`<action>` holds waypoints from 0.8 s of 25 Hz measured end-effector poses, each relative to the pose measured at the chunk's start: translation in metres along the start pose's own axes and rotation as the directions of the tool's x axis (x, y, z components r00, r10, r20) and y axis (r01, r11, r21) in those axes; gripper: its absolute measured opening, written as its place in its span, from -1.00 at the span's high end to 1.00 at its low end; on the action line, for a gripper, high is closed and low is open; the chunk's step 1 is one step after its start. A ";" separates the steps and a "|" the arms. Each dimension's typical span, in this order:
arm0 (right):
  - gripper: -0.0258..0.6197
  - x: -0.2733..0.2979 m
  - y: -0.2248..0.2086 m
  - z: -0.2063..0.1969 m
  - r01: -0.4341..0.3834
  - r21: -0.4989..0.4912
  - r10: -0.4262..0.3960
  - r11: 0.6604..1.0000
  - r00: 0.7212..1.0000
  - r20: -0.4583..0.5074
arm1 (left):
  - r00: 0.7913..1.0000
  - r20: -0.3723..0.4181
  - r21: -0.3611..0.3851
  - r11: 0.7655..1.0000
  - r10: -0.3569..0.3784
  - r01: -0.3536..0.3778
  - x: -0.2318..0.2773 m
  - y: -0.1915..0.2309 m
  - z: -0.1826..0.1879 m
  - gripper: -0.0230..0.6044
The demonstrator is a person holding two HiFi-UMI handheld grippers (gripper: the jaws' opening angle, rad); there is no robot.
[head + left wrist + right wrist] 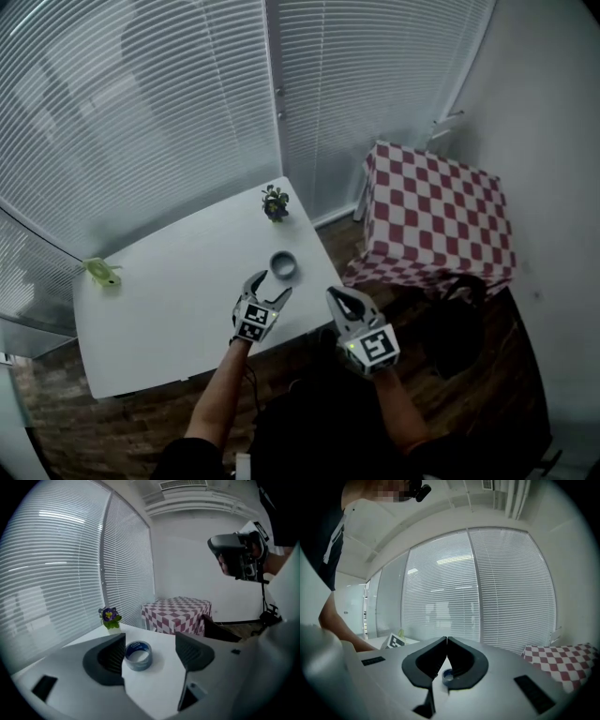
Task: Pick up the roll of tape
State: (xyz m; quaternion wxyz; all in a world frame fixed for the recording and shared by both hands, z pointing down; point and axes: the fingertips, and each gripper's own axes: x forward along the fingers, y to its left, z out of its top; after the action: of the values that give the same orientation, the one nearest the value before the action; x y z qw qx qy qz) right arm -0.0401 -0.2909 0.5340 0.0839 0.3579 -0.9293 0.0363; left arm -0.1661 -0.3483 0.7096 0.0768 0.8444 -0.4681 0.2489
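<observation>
The roll of tape (283, 265), grey with a blue core, lies flat on the white table (169, 291) near its right edge. My left gripper (270, 284) is open just short of it, jaws wide apart. In the left gripper view the tape (138, 655) sits beyond the left jaw, ahead of the gripper (149, 653). My right gripper (339, 300) hovers off the table's right front corner, shut with nothing held. In the right gripper view its jaw tips meet at the gripper (446, 639), and the tape (448, 675) shows small through the gap below.
A small potted plant (275, 202) with a purple flower stands at the table's far right corner. A green toy (102, 272) sits at the far left. A red-checked covered table (436, 216) and a dark chair (457, 323) stand to the right. Window blinds (141, 103) run behind.
</observation>
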 end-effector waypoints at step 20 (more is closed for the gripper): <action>0.90 -0.007 -0.006 -0.032 -0.017 0.067 0.022 0.998 0.996 -0.085 | 0.951 -0.291 0.061 0.990 -0.105 0.127 0.097 0.004 -0.062 -0.13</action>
State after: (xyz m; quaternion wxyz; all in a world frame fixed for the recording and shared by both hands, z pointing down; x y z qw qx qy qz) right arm -0.0269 -0.2863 0.5647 0.1115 0.3496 -0.9265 0.0833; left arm -0.1491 -0.4010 0.8102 0.1250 0.8278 -0.3914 0.3820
